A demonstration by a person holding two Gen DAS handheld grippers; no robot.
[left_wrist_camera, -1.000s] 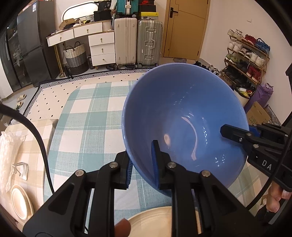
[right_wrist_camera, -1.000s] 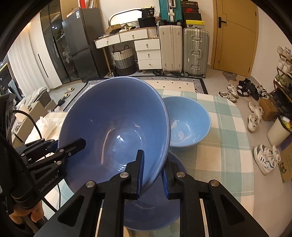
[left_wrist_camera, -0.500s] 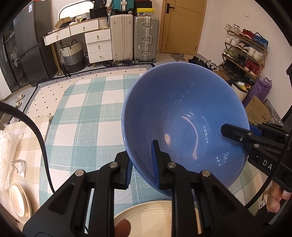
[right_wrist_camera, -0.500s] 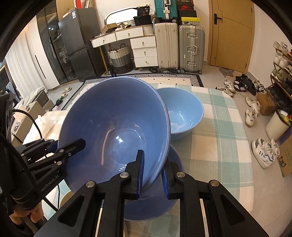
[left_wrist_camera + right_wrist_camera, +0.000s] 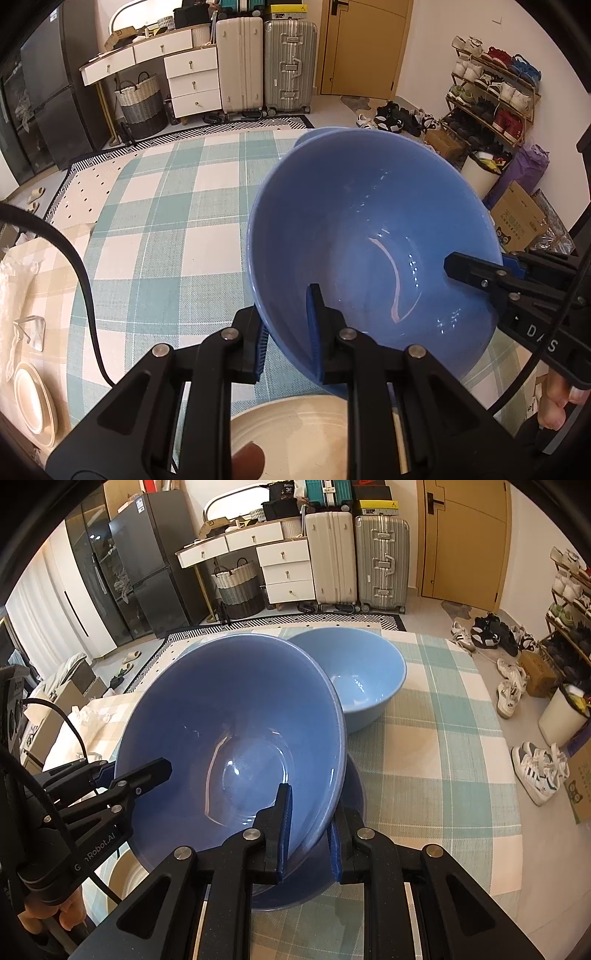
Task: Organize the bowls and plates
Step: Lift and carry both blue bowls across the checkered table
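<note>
- Your left claw point(image 5: 286, 332) is clamped on the near rim of the big blue bowl point(image 5: 369, 251), 1 pad inside the wall and 1 outside.
- Your right claw point(image 5: 310, 830) grips the same bowl's rim on the opposite side, again with 1 pad inside and 1 outside.
- In the left wrist view, the right claw's fingers point(image 5: 476, 275) reach in from the right onto that rim.
- The big blue bowl is tilted and raised off the tabletop point(image 5: 443, 760), held between both claws.
- Just under the right claw, a second dark blue bowl point(image 5: 354, 797) sits on the tabletop, directly beneath the held one.
- Ahead of the right claw, beyond the held bowl, a light blue bowl point(image 5: 365, 679) stands upright on the checked cloth; whether it touches the held bowl you cannot tell.
- Below the left claw lies a cream plate point(image 5: 303, 435).
- Far to the left of the left claw, a stack of small cream plates point(image 5: 33, 402) rests on a beige cloth.
</note>
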